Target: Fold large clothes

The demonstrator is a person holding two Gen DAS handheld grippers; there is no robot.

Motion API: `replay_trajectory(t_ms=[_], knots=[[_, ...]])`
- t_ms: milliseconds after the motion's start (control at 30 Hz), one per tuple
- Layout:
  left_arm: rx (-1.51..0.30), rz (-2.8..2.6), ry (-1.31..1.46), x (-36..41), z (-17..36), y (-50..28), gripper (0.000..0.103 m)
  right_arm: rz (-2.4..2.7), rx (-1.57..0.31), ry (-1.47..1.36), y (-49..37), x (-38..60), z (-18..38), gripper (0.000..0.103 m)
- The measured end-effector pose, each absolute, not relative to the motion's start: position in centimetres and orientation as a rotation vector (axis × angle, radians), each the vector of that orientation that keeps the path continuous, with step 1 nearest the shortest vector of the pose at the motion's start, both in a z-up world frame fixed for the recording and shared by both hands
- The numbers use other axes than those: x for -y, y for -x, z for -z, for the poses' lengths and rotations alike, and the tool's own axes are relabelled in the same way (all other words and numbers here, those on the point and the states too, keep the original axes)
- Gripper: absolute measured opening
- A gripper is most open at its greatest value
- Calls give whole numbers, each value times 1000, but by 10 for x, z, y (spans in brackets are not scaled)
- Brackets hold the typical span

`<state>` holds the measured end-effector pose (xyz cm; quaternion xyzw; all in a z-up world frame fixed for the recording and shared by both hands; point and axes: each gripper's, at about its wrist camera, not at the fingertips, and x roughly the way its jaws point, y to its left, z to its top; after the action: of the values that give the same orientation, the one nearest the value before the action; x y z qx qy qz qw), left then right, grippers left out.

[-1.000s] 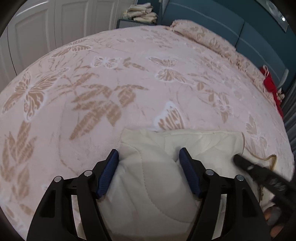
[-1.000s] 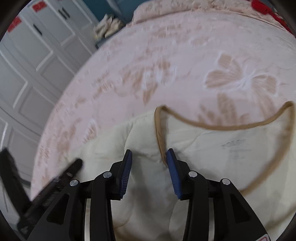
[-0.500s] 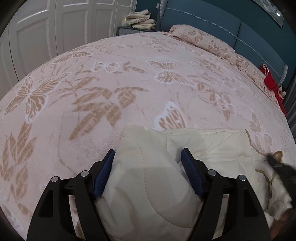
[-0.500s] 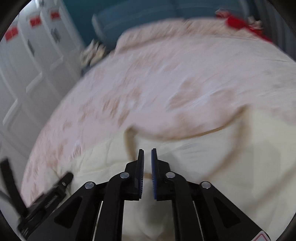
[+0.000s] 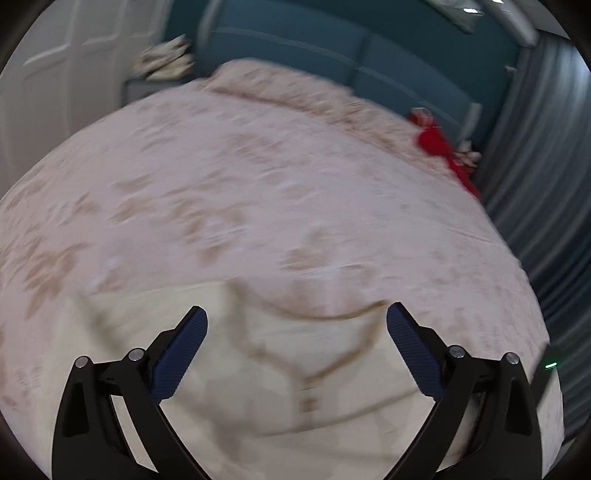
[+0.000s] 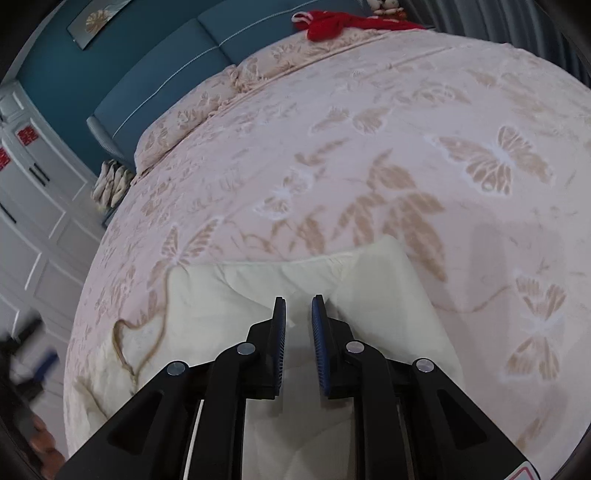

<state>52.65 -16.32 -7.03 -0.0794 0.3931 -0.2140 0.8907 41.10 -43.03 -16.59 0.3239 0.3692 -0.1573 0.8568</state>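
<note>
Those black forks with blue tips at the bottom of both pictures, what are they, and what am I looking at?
They are hand-held tongs, one in each of a person's hands, with a wide-angle camera on each looking along its fingers. One picture comes from the left tongs, the other from the right tongs.

Below them lies a cream garment with tan trim, partly folded, on a bed with a pink butterfly bedspread. Something red lies near the blue headboard.

The left tongs are opening wide with nothing gripped; that picture is blurred. The right tongs stand narrowly apart and are opening. The garment lies under them, and nothing seems pinched.
</note>
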Motion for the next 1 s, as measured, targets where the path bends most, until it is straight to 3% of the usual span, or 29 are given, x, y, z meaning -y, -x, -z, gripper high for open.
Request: replay_trajectory(t_ms=[200,267,333,367,433,500,567,600,633,667,767,800,833,867,900,1000], knots=[[-1002,511,-3,261,123,-543,94,319,-745,-676,-409,430,177,14],[-1068,501,17,269,143,-551,86,315,-738,-688,-409,432,178,12],[-1104,496,29,271,159,-555,59,311,-737,-692,-409,434,180,10],[-1112,497,25,272,165,-555,54,310,-739,-690,-410,435,181,10],[-1107,490,-9,275,174,-551,28,315,-749,-685,-413,435,183,6],[-1069,460,-65,278,175,-546,18,338,-755,-700,-415,439,184,0],[-1054,458,-82,277,174,-545,15,382,-752,-736,-413,444,184,0],[-1039,421,-96,272,169,-545,4,432,-750,-725,-412,444,177,0],[-1006,375,-117,263,160,-544,3,468,-744,-693,-412,441,168,1],[-979,384,-96,253,151,-543,4,469,-728,-658,-411,435,157,15],[-907,385,-77,209,125,-546,9,293,-695,-545,-425,398,124,15],[-901,357,-101,195,122,-550,19,241,-712,-501,-435,384,118,15],[-915,336,-114,181,125,-557,34,174,-742,-456,-448,365,115,22],[-934,326,-118,172,128,-560,44,120,-769,-432,-460,349,115,35],[-966,306,-115,161,136,-567,56,61,-802,-413,-475,332,120,41],[-1011,278,-96,142,155,-576,60,42,-879,-337,-504,302,138,43]])
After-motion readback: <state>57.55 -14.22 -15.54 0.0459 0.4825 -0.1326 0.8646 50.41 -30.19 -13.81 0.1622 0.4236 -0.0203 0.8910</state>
